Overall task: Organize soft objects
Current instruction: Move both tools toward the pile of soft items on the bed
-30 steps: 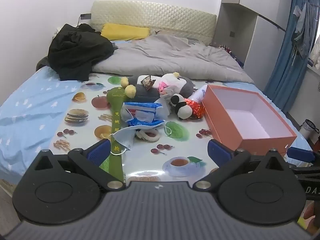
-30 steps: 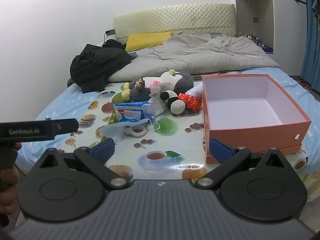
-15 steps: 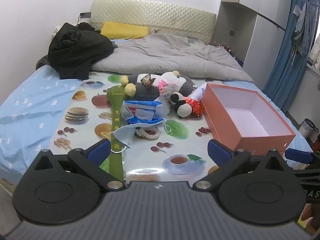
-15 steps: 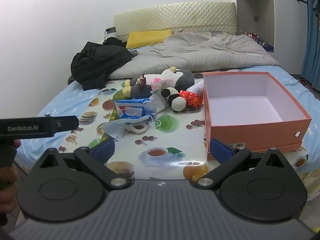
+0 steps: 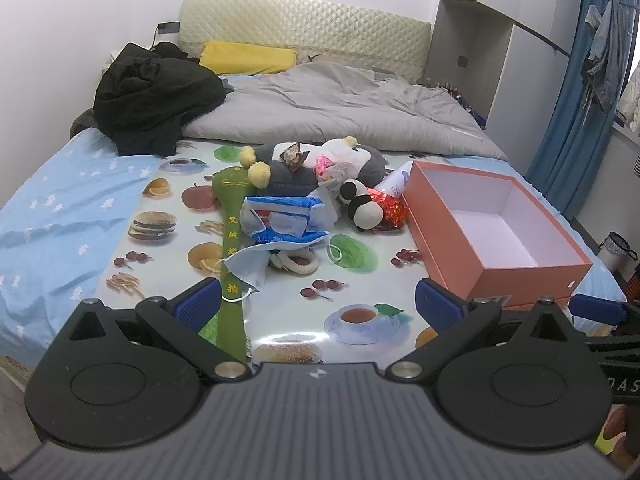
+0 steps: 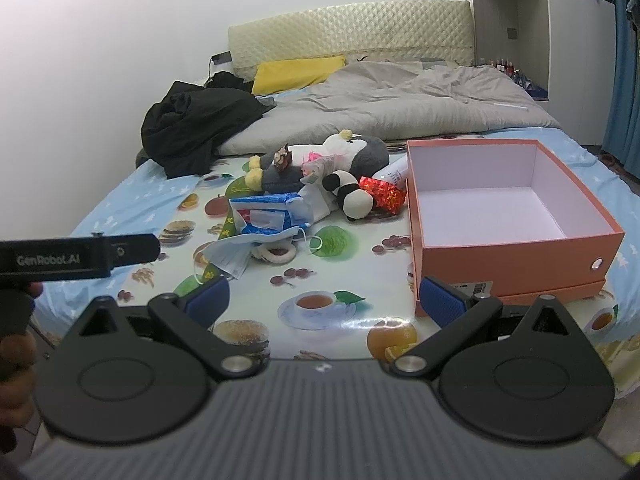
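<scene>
Left wrist view shows the left gripper (image 5: 318, 304) low in the frame with its blue pads spread wide and nothing between them, hanging over the near edge of the fruit-and-burger printed mat (image 5: 160, 240). Since a second ago the whole scene has slid a little upward and shrunk in both views, so I'd say both tools have drawn back slightly toward the foot of the bed; nothing on the mat has shifted.

The pile of soft things sits at centre frame: a grey plush toy (image 5: 320, 164) with yellow pompoms at the back, a small panda plush (image 5: 362, 206) just right of centre, a blue-and-white packet (image 5: 282, 220) in the middle, a face mask (image 5: 250, 264) crumpled below it, and a long green fabric strap (image 5: 232, 248) running down toward the left pad. A shiny red wrapper (image 5: 390, 208) lies between the panda and the orange box (image 5: 532, 276), which stands open and empty at right.

From the right wrist view, the right gripper (image 6: 326, 302) is likewise released, fingers apart and empty, with the orange box (image 6: 512, 260) filling the right half and the panda plush (image 6: 352, 198) just left of it, near but apart.

My guess is that sorting has not begun: the box holds nothing and every soft item still lies on the mat. The backing-off looks like a moment of lining up before a first reach, probably for the mask or the panda, the nearest loose pieces.
</scene>
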{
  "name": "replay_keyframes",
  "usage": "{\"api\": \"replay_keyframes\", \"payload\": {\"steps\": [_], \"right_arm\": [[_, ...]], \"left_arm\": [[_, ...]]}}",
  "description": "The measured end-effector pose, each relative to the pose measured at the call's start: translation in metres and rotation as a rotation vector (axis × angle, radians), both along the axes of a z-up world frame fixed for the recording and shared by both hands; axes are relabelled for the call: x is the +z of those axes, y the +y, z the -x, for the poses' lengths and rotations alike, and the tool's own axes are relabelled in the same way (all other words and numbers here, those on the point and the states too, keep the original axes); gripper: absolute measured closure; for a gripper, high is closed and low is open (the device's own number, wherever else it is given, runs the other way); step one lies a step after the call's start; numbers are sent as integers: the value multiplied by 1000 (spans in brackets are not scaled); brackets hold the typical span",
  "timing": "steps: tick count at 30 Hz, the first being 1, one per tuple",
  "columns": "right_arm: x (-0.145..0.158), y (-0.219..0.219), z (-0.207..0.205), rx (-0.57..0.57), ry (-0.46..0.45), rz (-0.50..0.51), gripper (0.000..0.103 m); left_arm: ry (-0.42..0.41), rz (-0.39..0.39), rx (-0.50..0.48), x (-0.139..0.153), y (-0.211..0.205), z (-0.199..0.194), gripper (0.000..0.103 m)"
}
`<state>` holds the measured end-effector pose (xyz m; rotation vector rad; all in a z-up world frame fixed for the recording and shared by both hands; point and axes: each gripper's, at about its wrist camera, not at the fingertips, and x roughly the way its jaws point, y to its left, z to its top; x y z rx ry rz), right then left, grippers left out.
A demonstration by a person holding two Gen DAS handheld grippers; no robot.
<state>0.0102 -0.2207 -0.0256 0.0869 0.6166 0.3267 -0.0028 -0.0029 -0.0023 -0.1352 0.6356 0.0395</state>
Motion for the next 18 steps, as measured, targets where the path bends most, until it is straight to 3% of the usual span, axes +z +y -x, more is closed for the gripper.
{"api": "replay_keyframes", "payload": {"steps": [18], "right_arm": [[0,-1,-1,6,1,-5,0]], "left_arm": [[0,-2,1,-2,-1,-1,0]]}}
